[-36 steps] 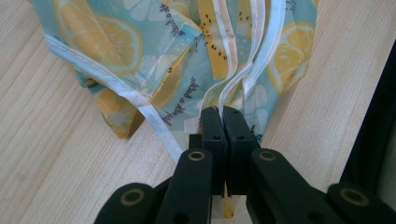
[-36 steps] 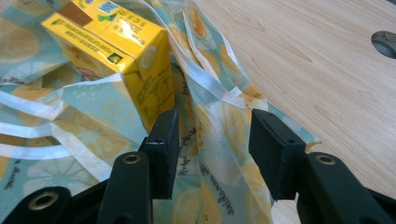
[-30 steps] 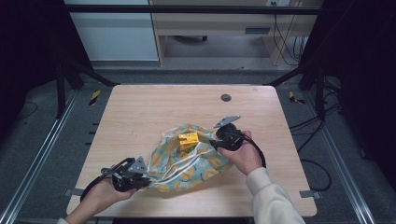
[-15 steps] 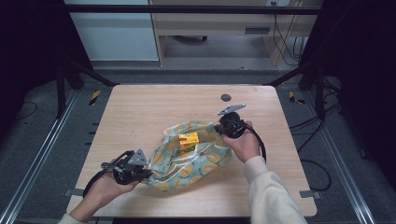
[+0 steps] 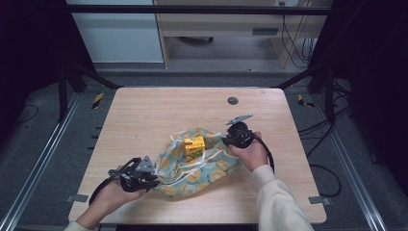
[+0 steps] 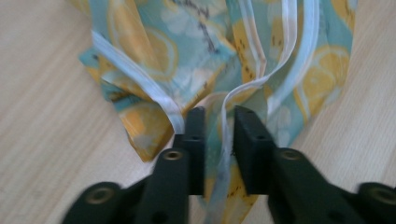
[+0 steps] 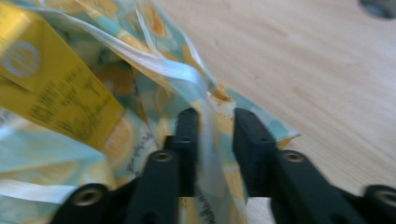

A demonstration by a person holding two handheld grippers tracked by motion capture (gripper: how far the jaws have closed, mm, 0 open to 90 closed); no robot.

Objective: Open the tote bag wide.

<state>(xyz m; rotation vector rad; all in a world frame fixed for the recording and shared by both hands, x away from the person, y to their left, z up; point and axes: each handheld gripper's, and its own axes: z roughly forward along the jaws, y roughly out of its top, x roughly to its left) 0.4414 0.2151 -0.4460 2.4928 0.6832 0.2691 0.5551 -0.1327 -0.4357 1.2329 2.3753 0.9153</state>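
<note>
A teal cloth (image 5: 211,166) printed with lemon slices and edged in white lies bunched at the table's near middle, with a yellow box (image 5: 194,146) on it. My left gripper (image 5: 154,179) is at the cloth's near-left corner. Its jaws have just been opening, and in the left gripper view (image 6: 219,116) a white strip of the cloth's (image 6: 154,51) edge runs loose through the gap. My right gripper (image 5: 225,139) is at the cloth's right edge. Its jaws (image 7: 215,119) have also just been opening, with a fold of cloth (image 7: 163,28) between them, and the box (image 7: 51,88) lies to their left.
The wooden table (image 5: 144,110) has a dark round grommet (image 5: 233,100) near its far right. Metal frame rails run along both sides, and cables lie on the floor to the right.
The right gripper, farther back half a second ago, has come back toward me and down to the cloth's right edge. The left hand has stayed at the near-left corner.
</note>
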